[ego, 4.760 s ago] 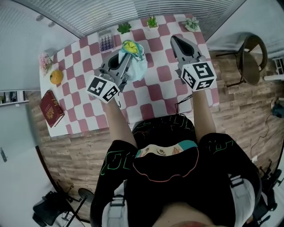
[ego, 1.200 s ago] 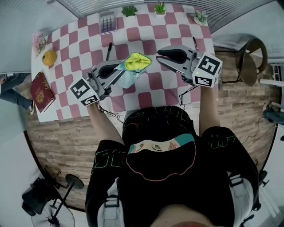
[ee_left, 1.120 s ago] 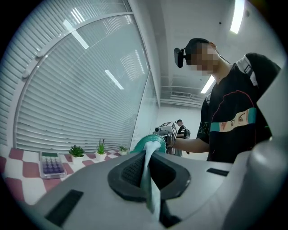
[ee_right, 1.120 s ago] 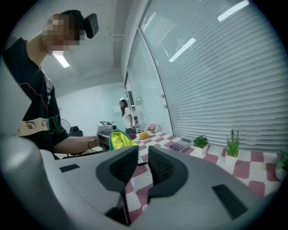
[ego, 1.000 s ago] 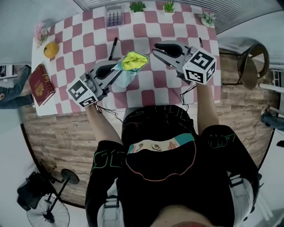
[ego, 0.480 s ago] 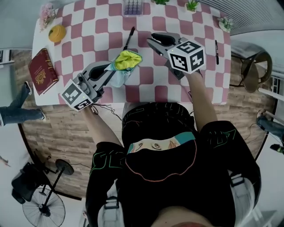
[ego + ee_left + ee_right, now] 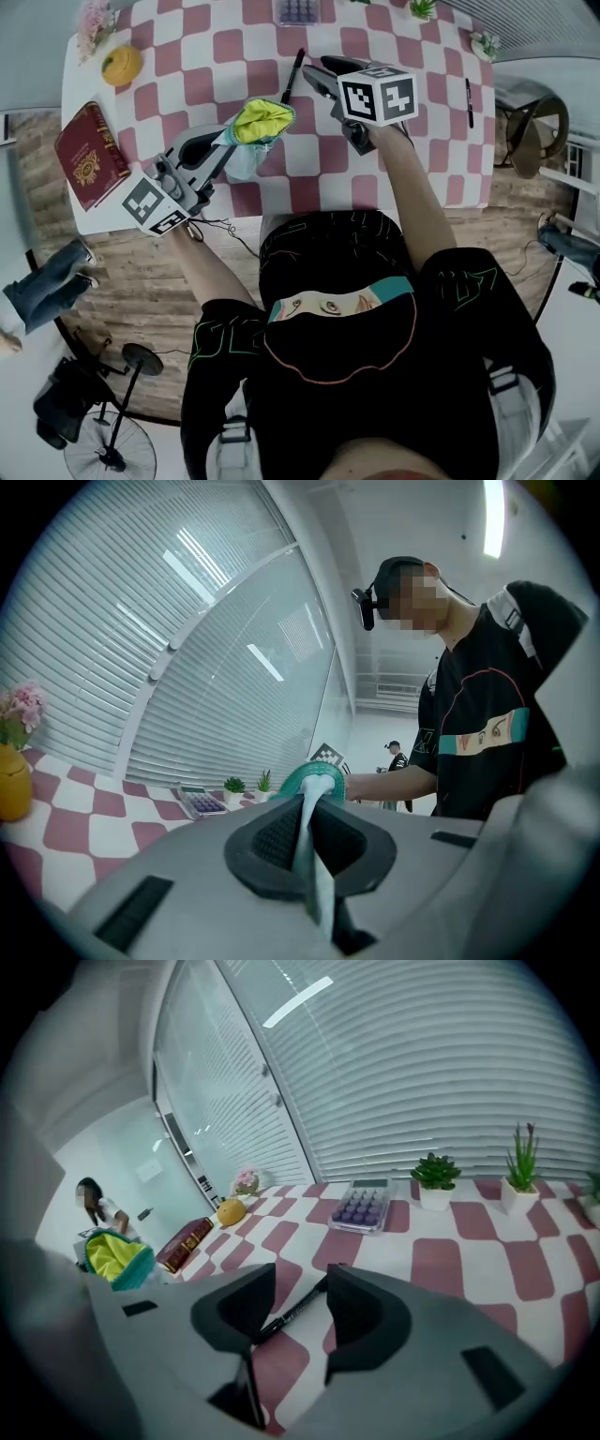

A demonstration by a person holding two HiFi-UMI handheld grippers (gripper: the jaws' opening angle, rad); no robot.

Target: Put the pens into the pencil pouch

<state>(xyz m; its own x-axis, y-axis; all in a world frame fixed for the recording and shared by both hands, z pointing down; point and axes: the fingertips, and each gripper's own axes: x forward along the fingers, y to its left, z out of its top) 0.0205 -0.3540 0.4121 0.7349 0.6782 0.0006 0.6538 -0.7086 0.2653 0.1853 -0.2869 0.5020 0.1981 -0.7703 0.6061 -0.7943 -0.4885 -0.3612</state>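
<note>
My left gripper (image 7: 225, 145) is shut on the edge of the teal pencil pouch (image 7: 258, 120) and holds it above the table with its yellow-lined mouth open. In the left gripper view the pouch fabric (image 7: 312, 832) is pinched flat between the pads. A black pen (image 7: 293, 75) lies on the checkered table just beyond the pouch. My right gripper (image 7: 317, 80) points down at it; its jaws have just been opening. In the right gripper view the pen (image 7: 295, 1312) lies between the open jaws, untouched. A second black pen (image 7: 468, 101) lies near the table's right edge.
A red book (image 7: 89, 155) and an orange (image 7: 122, 64) sit at the table's left side, flowers (image 7: 94, 19) at the far left corner. A calculator (image 7: 361, 1208) and small potted plants (image 7: 434, 1177) line the far edge by the window blinds.
The right gripper has swung left and down to the black pen beside the pouch, and its jaws have spread. The left gripper, still holding the pouch, has shifted across the table.
</note>
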